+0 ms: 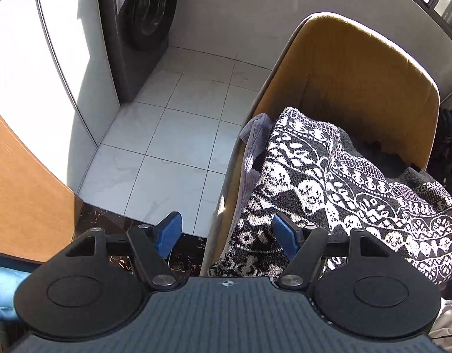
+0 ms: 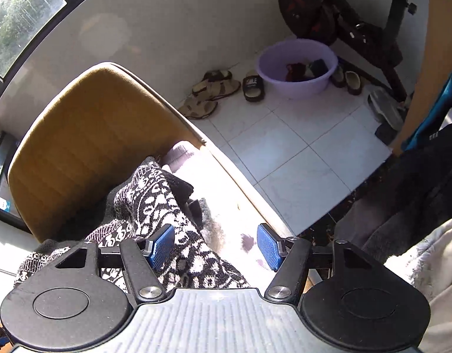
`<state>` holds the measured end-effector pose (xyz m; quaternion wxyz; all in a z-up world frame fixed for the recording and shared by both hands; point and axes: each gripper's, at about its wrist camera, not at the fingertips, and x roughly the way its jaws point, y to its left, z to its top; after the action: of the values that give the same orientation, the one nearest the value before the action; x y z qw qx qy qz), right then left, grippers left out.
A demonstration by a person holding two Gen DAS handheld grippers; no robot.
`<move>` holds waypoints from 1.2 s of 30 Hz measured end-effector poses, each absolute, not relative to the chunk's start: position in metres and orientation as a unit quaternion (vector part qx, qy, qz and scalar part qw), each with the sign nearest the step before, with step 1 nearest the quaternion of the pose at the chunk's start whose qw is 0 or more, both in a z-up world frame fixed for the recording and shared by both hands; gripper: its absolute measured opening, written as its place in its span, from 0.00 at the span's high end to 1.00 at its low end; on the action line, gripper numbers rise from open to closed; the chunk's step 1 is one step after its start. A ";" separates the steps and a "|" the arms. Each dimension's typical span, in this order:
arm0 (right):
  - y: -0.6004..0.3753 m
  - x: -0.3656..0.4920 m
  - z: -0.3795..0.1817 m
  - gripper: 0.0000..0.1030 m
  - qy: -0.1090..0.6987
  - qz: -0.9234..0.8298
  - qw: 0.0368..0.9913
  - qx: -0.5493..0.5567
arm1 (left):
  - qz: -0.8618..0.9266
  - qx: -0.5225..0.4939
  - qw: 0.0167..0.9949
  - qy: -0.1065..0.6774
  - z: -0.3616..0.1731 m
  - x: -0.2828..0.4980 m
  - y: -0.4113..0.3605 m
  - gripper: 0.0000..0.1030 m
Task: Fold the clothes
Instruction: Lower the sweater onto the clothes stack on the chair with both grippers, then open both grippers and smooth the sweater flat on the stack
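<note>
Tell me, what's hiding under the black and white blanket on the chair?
A grey cloth pokes out from under the blanket at the chair edge. How far it goes underneath is covered.

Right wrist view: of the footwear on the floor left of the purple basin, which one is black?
The black slide sandal with white lettering on its strap, right beside the purple basin. The brown strap sandals lie further left and are tan.

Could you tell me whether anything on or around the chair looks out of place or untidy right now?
Yes. The black-and-white patterned garment lies crumpled on the mustard chair, one edge spilling over the seat front. A grey garment is wedged beside it at the chair's side. Both grippers are open and hold nothing.
</note>
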<state>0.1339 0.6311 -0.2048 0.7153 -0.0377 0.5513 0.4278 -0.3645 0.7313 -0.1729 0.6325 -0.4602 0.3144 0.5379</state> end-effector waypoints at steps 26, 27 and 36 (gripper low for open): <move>0.624 0.097 -0.199 0.55 0.567 0.367 0.730 -0.102 | 0.531 -0.381 0.682 0.327 -0.133 -0.346 0.728 0.45; 0.629 0.095 -0.190 0.55 0.548 0.382 0.737 -0.108 | 0.522 -0.369 0.698 0.323 -0.124 -0.337 0.730 0.42; 0.739 0.046 -0.163 0.39 0.459 0.550 0.682 -0.147 | 0.450 -0.276 0.768 0.362 -0.146 -0.241 0.772 0.33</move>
<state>0.0465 0.7390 -0.1632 0.6821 -0.1467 0.4591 0.5499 -0.2408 0.7723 -0.1461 0.7679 -0.2763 0.3621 0.4504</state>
